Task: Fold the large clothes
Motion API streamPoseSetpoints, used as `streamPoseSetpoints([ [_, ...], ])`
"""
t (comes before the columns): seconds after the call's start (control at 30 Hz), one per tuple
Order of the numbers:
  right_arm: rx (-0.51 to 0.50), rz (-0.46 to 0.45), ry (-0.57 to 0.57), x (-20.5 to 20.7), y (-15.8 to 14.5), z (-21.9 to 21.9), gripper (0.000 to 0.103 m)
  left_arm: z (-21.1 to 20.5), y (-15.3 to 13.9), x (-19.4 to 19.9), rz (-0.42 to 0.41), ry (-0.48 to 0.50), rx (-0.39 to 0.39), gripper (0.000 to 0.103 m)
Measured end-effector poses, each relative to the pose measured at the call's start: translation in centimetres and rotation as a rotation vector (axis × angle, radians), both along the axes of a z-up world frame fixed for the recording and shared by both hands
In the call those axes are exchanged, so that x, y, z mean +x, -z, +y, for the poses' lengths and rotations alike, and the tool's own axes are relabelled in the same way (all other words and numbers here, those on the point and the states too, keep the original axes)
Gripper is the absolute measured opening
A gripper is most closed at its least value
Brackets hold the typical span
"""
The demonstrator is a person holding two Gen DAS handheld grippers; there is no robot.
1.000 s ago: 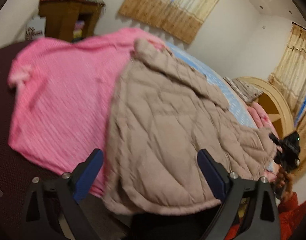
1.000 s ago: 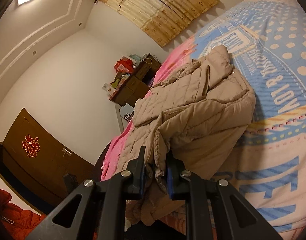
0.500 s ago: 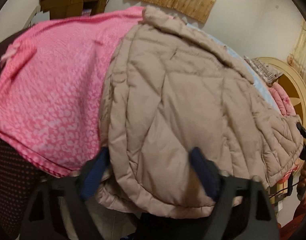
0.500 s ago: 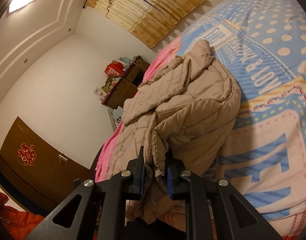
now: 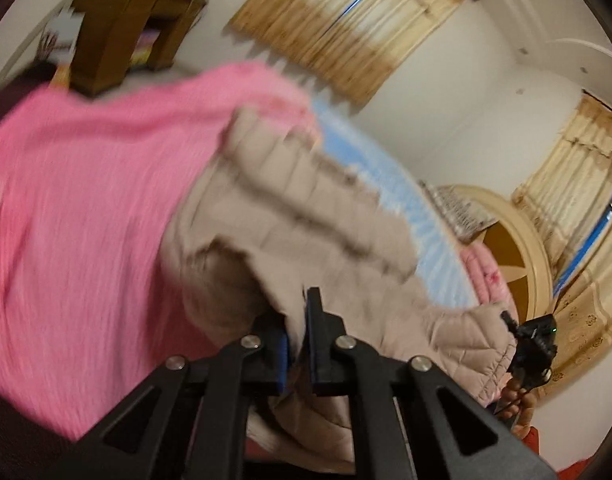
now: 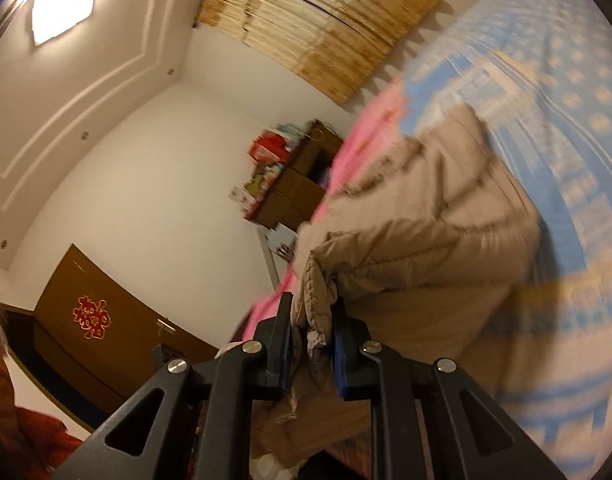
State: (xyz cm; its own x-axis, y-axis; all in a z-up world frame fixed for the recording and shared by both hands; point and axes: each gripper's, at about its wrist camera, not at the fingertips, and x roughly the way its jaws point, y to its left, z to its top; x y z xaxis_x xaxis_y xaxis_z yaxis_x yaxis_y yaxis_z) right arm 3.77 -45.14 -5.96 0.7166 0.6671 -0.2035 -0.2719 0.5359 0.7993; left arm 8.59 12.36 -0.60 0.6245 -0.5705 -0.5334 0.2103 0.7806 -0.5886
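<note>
Jacket [image 5: 306, 240]: one, beige quilted; both grippers' jaws clamp its hem, left's just closed.

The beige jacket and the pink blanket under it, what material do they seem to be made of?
The beige quilted jacket looks like thin padded synthetic fabric with a matte finish: stitched lines divide it into puffy panels. The pink blanket looks like soft plush or knit with fine ribs, though motion blur leaves the weave uncertain.

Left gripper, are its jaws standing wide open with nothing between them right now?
No, the left gripper is shut on the hem of the beige quilted jacket, with fabric pinched between its blue pads.
</note>
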Motion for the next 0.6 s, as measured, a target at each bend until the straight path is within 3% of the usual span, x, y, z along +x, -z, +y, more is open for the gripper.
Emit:
streamPoseSetpoints([
  [0.17, -0.025, -0.047, 0.043, 7.4, -3.7, -0.8, 0.015, -1.9, -4.9, 8.0, -0.078, -0.050, 0.039, 0.007],
  [0.33, -0.080, -0.025, 0.133, 17.9, -5.6, -2.2, 0.015, -3.7, -6.0, 19.2, 0.000, -0.133, 0.061, 0.007],
  [0.47, -0.157, 0.030, 0.219, 26.6, -4.1, -3.4, 0.015, -5.0, -3.4, 27.7, 0.071, -0.235, 0.096, 0.008],
  [0.6, -0.262, 0.125, 0.322, 33.1, 1.3, -3.8, 0.016, -5.2, 2.8, 33.8, 0.212, -0.342, 0.102, 0.031],
])
